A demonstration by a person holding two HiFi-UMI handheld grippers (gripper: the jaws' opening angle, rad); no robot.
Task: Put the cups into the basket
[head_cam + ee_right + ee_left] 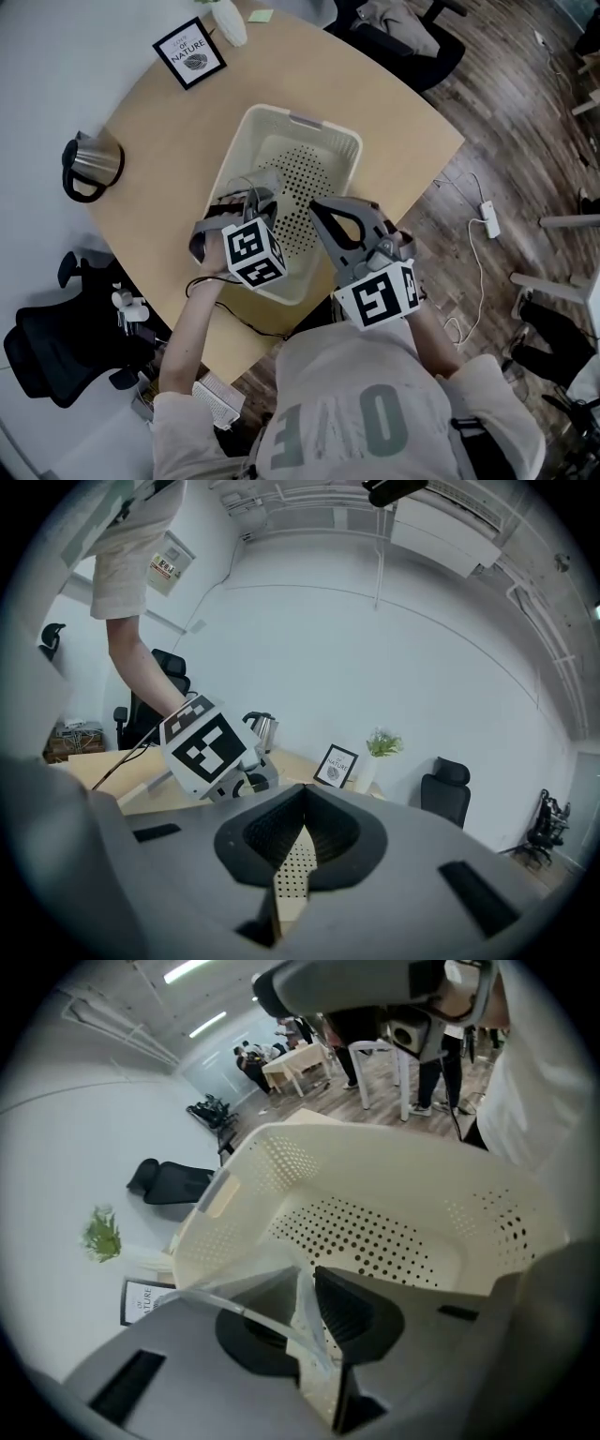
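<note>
A cream perforated basket [342, 141] stands on the wooden table, and nothing shows on its visible floor. My left gripper [255, 194] hangs over the basket's near-left rim, shut on the thin wall of a clear plastic cup [239, 190]. In the left gripper view the cup's wall [302, 1312] is pinched between the jaws of the left gripper [309, 1302], with the basket [375, 1152] just ahead. My right gripper [316, 206] is over the basket's near side, to the right of the left one. Its jaws [305, 794] are shut with nothing between them.
A steel kettle [92, 164] sits at the table's left edge. A framed sign [189, 52] and a white vase [230, 21] stand at the far edge. Black chairs [56, 347] stand around the table. A power strip [487, 217] lies on the floor at right.
</note>
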